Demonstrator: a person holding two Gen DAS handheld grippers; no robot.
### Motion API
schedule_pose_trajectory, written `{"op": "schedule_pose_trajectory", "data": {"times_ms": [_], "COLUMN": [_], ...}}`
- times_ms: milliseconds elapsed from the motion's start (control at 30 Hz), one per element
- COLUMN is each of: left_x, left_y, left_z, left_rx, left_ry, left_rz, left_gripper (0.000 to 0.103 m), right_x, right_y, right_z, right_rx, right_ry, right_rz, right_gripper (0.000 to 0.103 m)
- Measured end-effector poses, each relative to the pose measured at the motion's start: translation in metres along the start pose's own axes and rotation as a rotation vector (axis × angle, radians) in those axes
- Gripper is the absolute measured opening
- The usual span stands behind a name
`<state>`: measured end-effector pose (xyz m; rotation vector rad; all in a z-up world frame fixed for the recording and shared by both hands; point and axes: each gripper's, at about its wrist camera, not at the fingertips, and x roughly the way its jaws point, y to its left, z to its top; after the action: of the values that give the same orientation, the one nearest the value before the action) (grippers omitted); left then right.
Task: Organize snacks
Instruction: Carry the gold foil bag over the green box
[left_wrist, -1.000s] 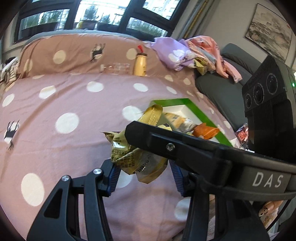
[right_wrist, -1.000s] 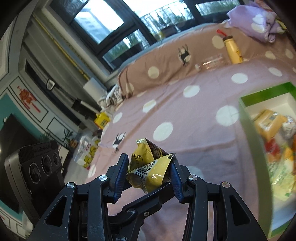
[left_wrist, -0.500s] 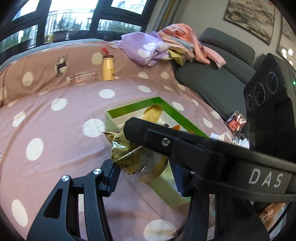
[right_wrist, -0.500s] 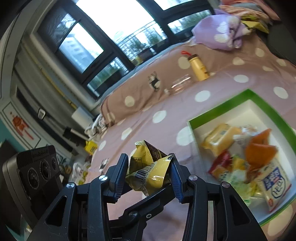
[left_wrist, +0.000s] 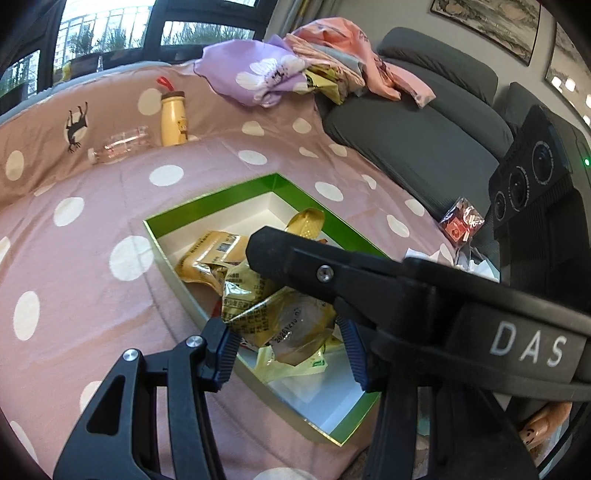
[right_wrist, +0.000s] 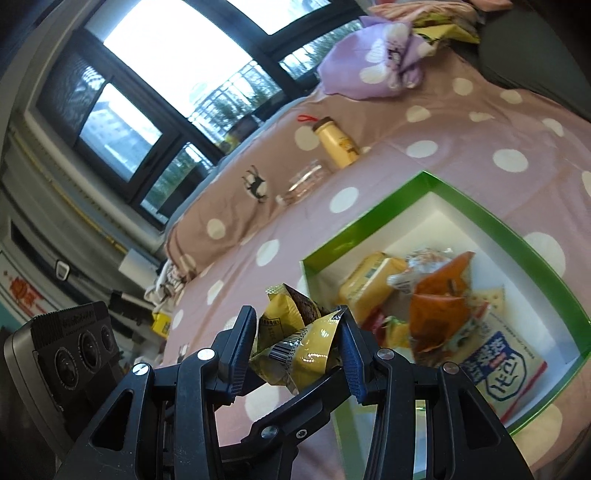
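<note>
Our left hand-held gripper pinched a crumpled gold snack packet above the green box on the bed; our right hand-held gripper pinched a yellow snack packet beside it.

A yellow bottle stands at the back of the spotted pink bed. A clear bottle lies beside it. Purple cloth sits near a grey sofa.
</note>
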<state>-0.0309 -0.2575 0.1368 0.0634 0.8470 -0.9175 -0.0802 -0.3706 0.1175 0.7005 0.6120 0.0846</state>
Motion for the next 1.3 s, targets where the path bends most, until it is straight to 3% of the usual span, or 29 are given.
{"op": "schedule_pose_trajectory", "data": {"times_ms": [767, 1300], "left_x": [0.051, 0.073], "left_y": [-0.003, 0.005], "left_z": [0.001, 0.005], "left_rx": [-0.047, -0.090], "left_ry": [0.128, 0.205], "left_rz": [-0.043, -0.027], "left_gripper": [0.048, 0.049], "right_x": [0.020, 0.036], "right_y": [-0.048, -0.065], "right_z": [0.006, 0.010], "right_rx": [0.135, 0.191], "right_ry": [0.056, 0.101], "right_rz": [-0.089, -0.092], "right_gripper": [0.047, 0.047]}}
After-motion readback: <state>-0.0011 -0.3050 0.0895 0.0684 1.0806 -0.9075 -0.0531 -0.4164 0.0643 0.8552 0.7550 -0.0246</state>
